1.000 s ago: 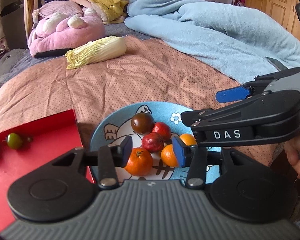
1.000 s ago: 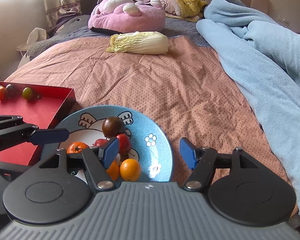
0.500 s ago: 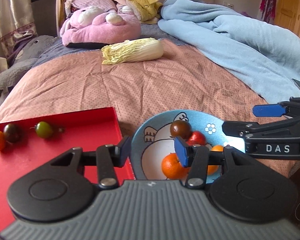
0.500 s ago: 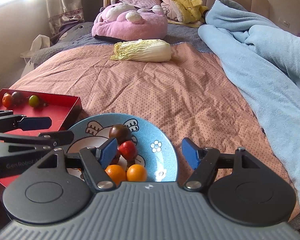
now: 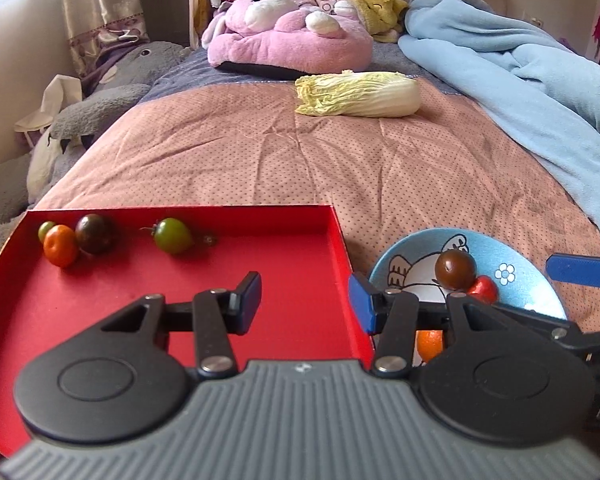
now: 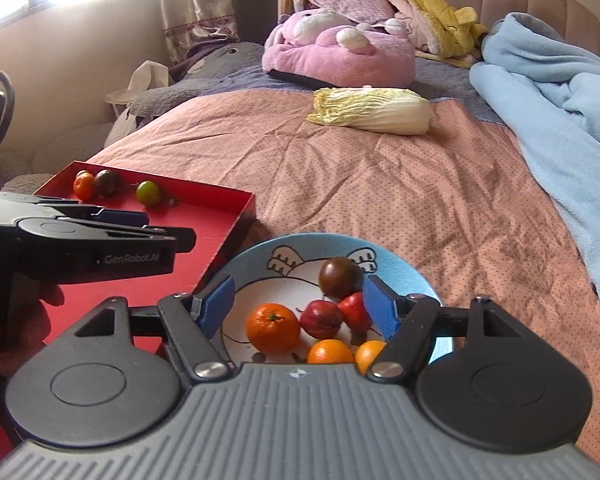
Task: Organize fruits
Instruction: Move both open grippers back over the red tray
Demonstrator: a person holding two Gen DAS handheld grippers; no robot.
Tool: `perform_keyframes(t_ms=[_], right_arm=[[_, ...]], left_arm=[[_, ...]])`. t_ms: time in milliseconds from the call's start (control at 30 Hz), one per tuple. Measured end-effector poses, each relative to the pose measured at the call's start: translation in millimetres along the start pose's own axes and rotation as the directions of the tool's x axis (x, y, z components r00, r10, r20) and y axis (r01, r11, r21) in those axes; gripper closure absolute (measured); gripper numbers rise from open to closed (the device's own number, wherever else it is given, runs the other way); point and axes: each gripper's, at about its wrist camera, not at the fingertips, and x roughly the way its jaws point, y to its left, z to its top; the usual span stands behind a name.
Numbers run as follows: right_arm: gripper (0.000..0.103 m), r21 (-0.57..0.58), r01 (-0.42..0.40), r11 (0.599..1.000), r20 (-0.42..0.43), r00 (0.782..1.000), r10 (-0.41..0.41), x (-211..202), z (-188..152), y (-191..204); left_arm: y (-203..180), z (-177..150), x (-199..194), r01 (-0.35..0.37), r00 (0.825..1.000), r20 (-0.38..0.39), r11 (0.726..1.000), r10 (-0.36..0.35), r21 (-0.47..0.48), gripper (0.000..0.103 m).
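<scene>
Fruits [image 6: 273,327] wait on the plate [image 6: 420,280]: your right tool [image 6: 298,306] hangs apart above them, left tool [image 5: 304,304] empty, so lower and pinch one.

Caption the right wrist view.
Open right gripper above fruit on blue plate; red tray alongside.

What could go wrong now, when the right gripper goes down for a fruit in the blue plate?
The fruits touch one another in the blue plate, so the open right gripper may push the dark tomato or the tangerine aside. The left gripper hovers close over the red tray; they might collide.
</scene>
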Motion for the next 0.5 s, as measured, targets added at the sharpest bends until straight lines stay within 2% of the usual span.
perform_keyframes(t_ms=[167, 400, 500], right_arm=[[0.027, -0.048, -0.071, 0.996, -0.004, 0.997, 0.071, 6.6, 7.1, 27.0], [0.03, -0.102, -0.159, 0.982, -0.013, 0.987, 0.158, 25.2, 21.9, 65.4], [0.036, -0.118, -0.189, 0.975, -0.018, 0.982, 0.189, 36.4, 31.5, 81.3]], left_arm=[[16.0, 1.4, -2.5, -0.041, 0.999, 0.004, 0.999, 0.041, -0.027, 0.052], [63.4, 4.7, -5.2, -0.129, 0.991, 0.002, 0.986, 0.13, -0.104, 0.052], [85.6, 5.4, -7.5, -0.161, 0.987, -0.004, 0.978, 0.162, -0.136, 0.052]])
